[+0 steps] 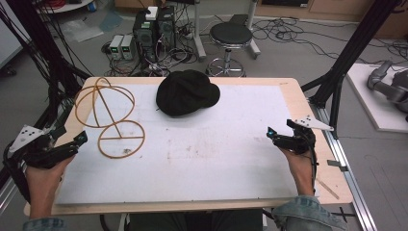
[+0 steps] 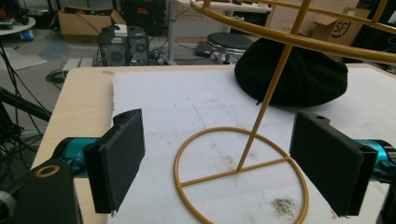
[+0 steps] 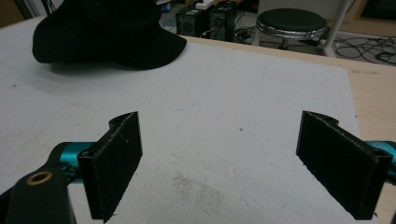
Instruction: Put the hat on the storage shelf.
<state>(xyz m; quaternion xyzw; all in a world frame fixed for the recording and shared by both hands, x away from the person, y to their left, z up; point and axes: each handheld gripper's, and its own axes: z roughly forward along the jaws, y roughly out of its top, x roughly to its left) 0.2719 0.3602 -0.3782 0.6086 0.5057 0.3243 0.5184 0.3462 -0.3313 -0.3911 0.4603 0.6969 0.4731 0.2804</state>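
The top of the wire hat stand [image 2: 243, 158] is cut off in the left gripper view. The left gripper [image 1: 72, 142] has its jaws spread wide, empty, just short of the stand's ring base. The right gripper [image 1: 276, 137] is likewise wide apart, holding nothing. The black cap [image 1: 187, 92] lies at the far middle of the white board [image 1: 202, 159], beside the stand.

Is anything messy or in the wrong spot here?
The black hat lies flat on the white board instead of sitting on the yellow wire hat stand beside it. A dirty smudge marks the board inside the stand's ring base. Nothing looks spilled or broken.
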